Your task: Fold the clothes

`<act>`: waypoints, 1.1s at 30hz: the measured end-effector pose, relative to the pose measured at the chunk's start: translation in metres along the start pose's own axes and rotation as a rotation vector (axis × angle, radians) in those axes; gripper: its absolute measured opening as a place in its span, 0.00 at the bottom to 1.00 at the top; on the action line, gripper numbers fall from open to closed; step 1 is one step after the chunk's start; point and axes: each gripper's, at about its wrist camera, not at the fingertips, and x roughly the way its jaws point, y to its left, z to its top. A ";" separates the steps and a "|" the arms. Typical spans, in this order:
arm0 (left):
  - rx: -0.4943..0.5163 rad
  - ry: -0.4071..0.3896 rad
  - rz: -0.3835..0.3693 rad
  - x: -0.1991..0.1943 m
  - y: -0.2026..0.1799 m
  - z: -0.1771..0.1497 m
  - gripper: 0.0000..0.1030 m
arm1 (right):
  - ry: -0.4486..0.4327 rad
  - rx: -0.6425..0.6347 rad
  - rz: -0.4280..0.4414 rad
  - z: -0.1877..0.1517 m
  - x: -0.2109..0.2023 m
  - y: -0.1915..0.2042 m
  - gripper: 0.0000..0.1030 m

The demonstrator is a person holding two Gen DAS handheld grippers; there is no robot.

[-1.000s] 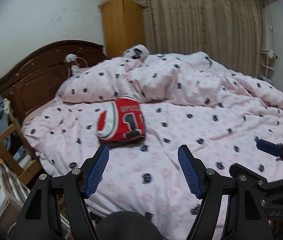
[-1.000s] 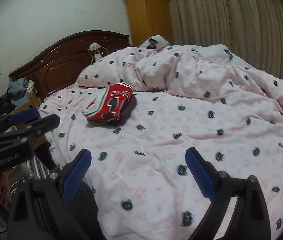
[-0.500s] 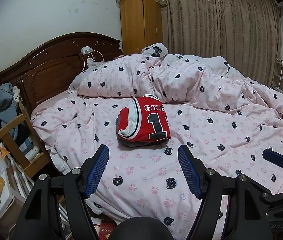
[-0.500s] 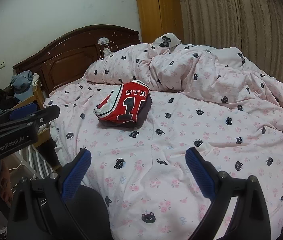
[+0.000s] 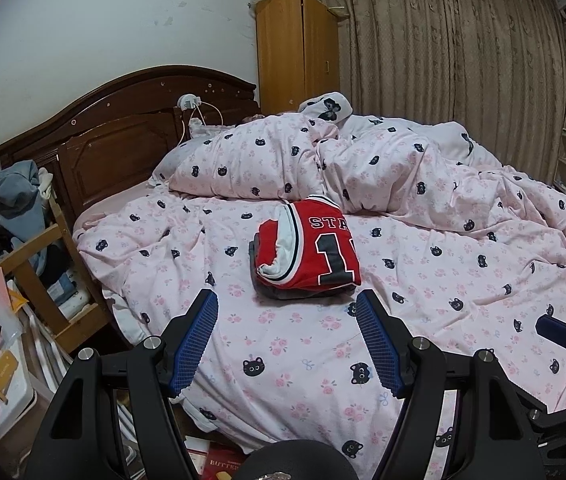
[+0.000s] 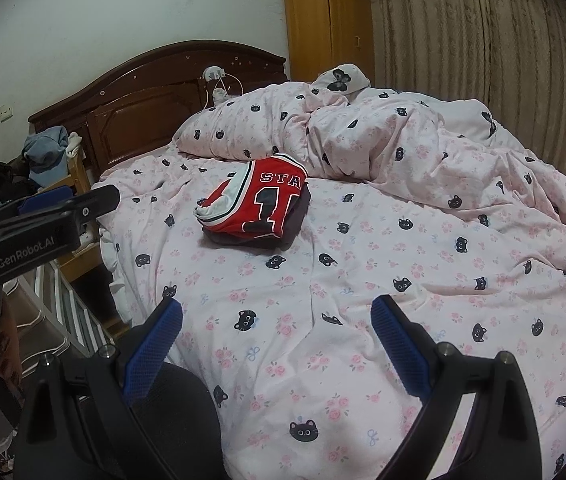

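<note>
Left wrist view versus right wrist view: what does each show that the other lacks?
Only the left wrist view shows the book on the floor below the bed edge. Only the right wrist view shows the striped bin beside the bed. Both show the folded red jersey on a dark garment, the pink duvet, headboard and wardrobe.

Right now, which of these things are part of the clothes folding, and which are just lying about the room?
Part of the job:
red jersey, folded, on top of a dark garment
left gripper, open
right gripper, open

Lying about:
pink cat-print duvet
wooden headboard
wardrobe
curtain
blue clothes heap
</note>
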 end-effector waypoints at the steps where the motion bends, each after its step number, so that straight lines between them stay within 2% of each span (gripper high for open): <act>1: 0.001 -0.002 -0.002 0.000 0.001 0.000 0.65 | 0.000 0.000 0.001 0.000 0.000 0.001 0.94; 6: -0.006 -0.004 -0.002 -0.001 0.004 0.000 0.65 | -0.002 -0.002 0.001 0.001 0.000 0.004 0.94; 8: -0.012 -0.006 -0.002 -0.002 0.006 0.000 0.85 | -0.001 -0.008 0.000 0.002 0.000 0.006 0.94; 9: -0.016 -0.016 -0.003 -0.003 0.007 0.000 0.99 | -0.002 -0.011 0.000 0.003 0.000 0.007 0.94; 17: -0.039 -0.040 0.000 -0.010 0.016 0.006 0.99 | -0.011 -0.018 0.004 0.008 -0.001 0.011 0.94; 33: -0.021 0.001 0.002 -0.004 0.016 0.003 0.99 | -0.013 -0.028 0.009 0.011 -0.001 0.012 0.94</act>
